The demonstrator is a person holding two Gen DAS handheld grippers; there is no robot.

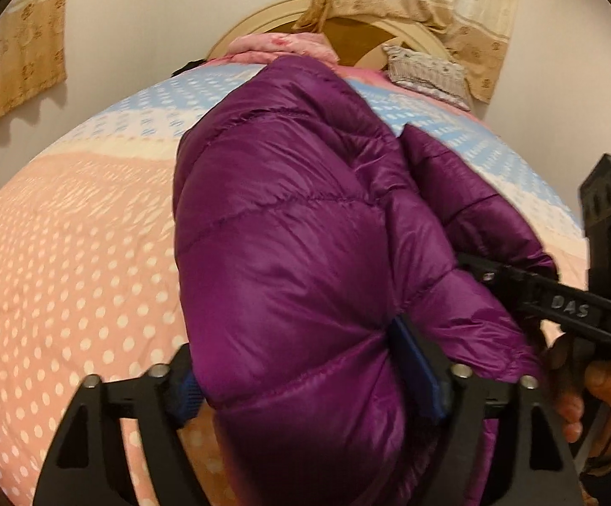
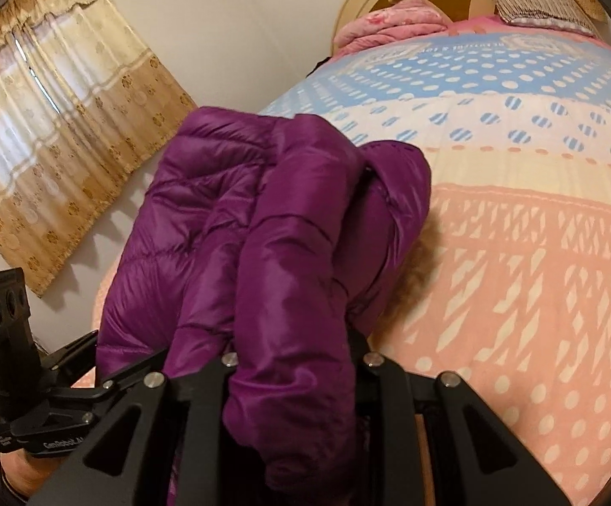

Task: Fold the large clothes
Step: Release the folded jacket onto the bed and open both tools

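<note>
**Purple jacket gripped at the near edge of the bed**

The jacket (image 1: pixel 305 232) is a glossy purple puffer, quilted in fat horizontal tubes with stitched seams between them. It lies bunched lengthwise on the bed (image 1: pixel 73 253), running from the near edge toward the headboard (image 1: pixel 263 17), its slick shell creased and catching the light.

The left gripper (image 1: pixel 305 371) is clamped on a thick padded fold at the jacket's near end. Its 2 black fingers press into the fabric from either side, and a blue pad (image 1: pixel 415 362) shows on the right finger, sunk into the puffed shell.

The right gripper (image 2: pixel 297 362) is closed on another bulging fold, which spills out between the black finger frames and hangs over them. In the left wrist view this gripper reaches in from the right, touching the jacket's sleeve side, with the person's hand (image 1: pixel 592 400) on its handle.

The bed cover is soft cotton printed in bands: pink with white dots nearest, then cream, then blue with pale dots farther off. A folded pink quilt (image 2: pixel 389 21) and a grey patterned pillow (image 2: pixel 537 0) rest by the rounded wooden headboard. Beige embroidered curtains (image 2: pixel 52 135) with a scalloped edge hang on the wall.
</note>
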